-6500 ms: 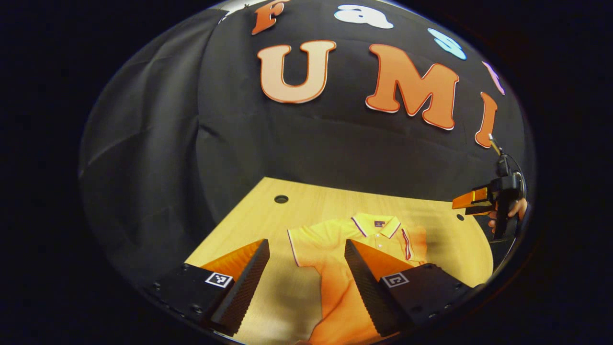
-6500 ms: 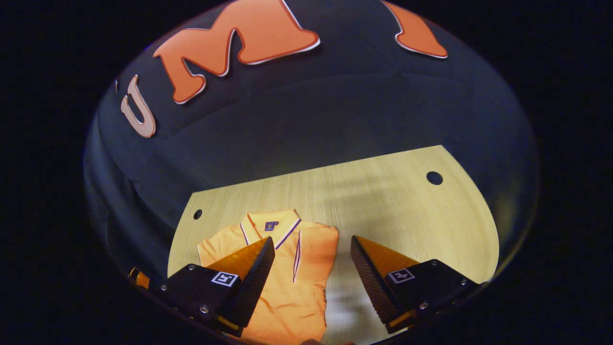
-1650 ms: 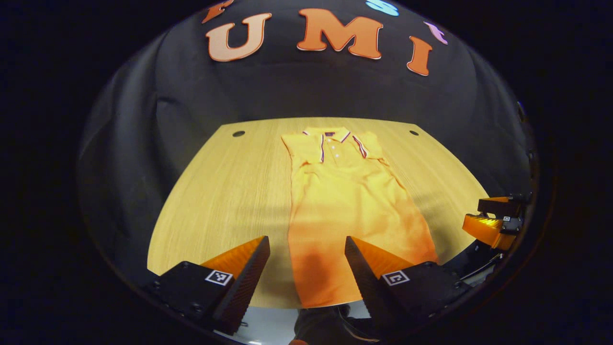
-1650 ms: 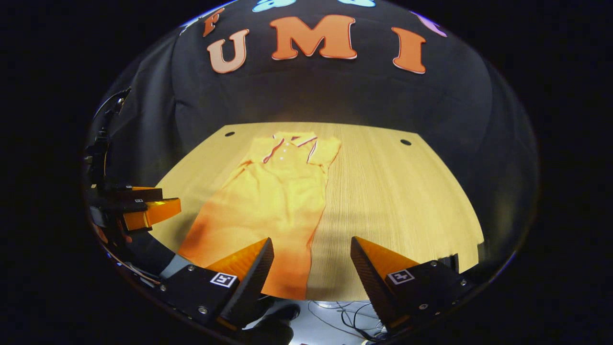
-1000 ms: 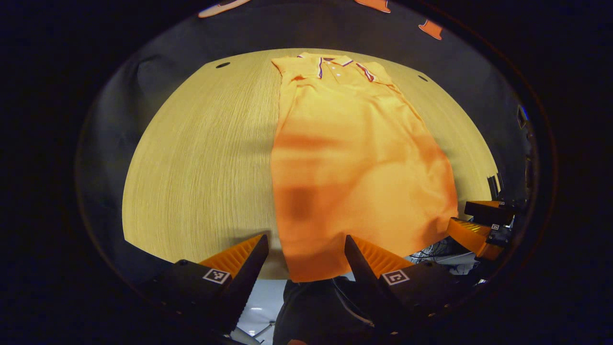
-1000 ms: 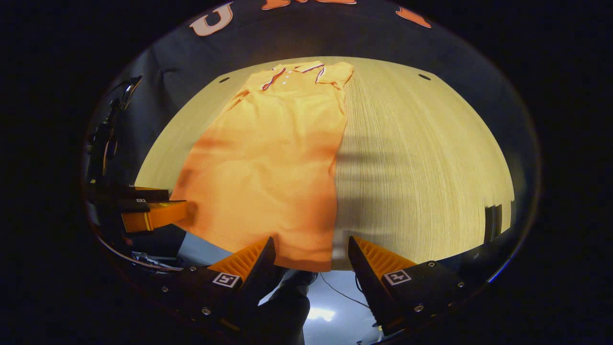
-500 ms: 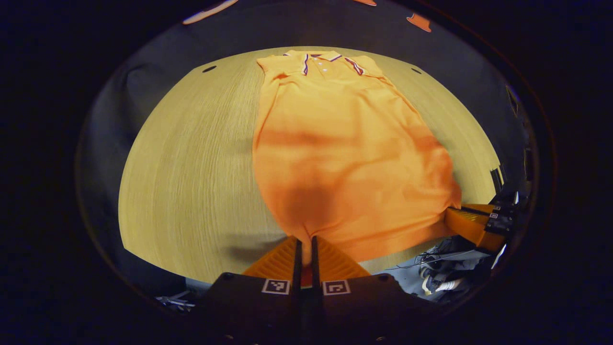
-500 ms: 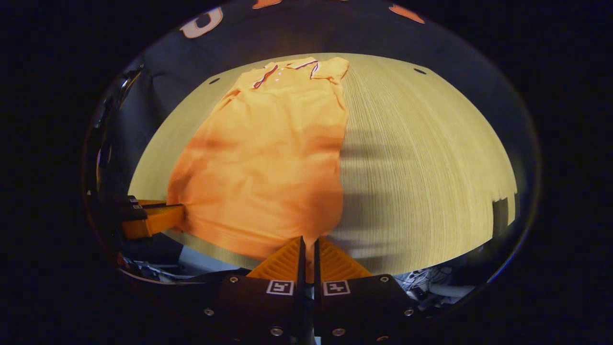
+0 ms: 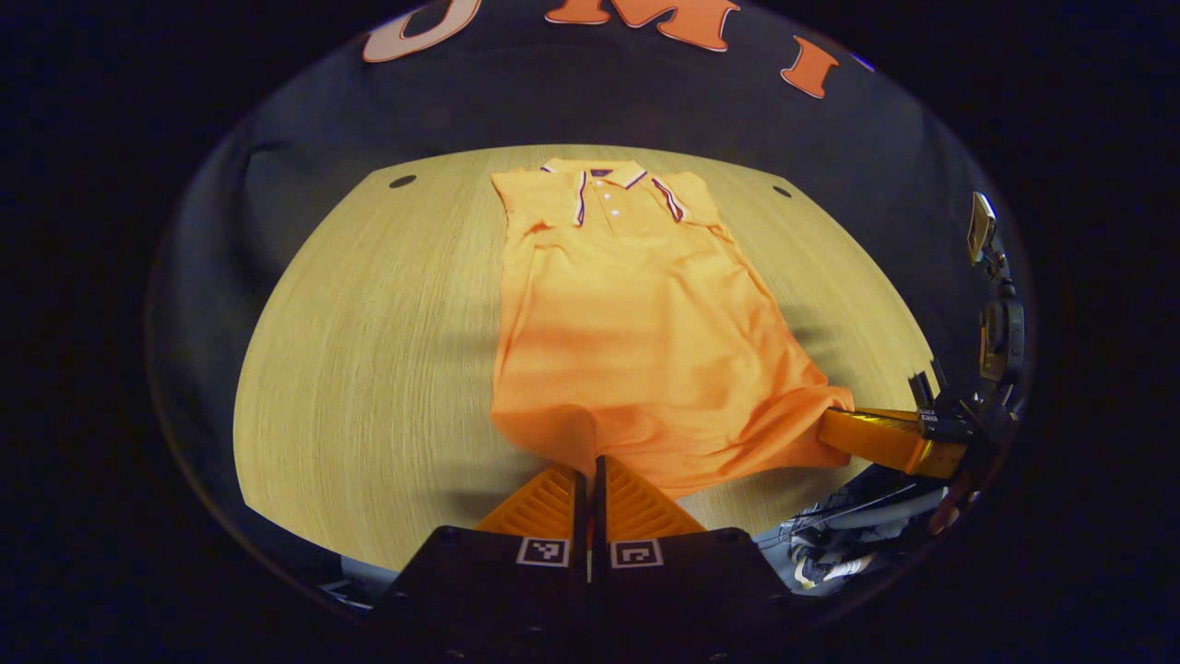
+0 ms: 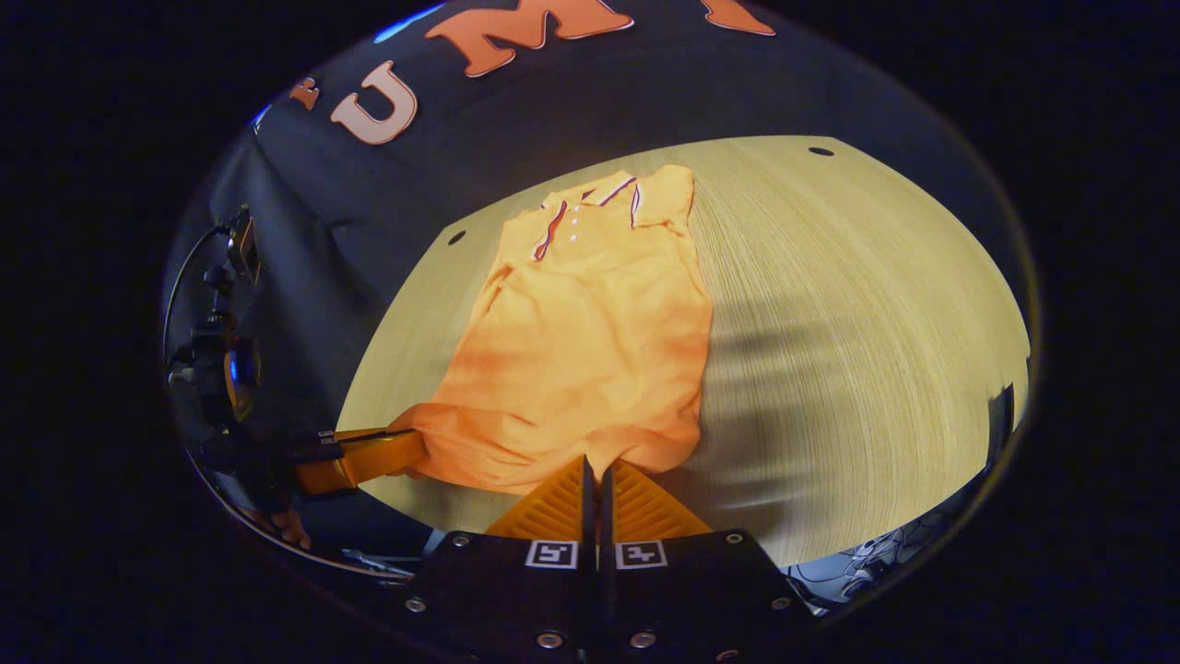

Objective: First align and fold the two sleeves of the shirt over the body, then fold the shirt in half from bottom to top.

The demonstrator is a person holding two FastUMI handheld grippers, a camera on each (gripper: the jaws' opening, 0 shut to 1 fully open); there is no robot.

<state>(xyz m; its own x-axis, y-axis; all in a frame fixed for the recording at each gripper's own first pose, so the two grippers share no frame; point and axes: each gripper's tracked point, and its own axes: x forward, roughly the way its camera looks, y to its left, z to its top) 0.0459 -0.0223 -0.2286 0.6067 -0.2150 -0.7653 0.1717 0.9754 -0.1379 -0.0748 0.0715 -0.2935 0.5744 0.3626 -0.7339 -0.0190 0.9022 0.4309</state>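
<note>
Lifted since a half-second ago: hem now off the bench and drawn toward the collar.

Left gripper view: left hand-held gripper [image 9: 590,472] pinching the hem of the shirt [image 9: 627,341] at one bottom corner; right hand-held gripper [image 9: 834,426] pinching the other. Shirt flat on bench [image 9: 369,350], sleeves already folded in.

Right gripper view: same hem bunched and raised between both pinched grippers.

Step in hand, probably: bottom-to-top fold. Next: carry hem evenly to collar [image 10: 590,198], keeping corners level.
</note>
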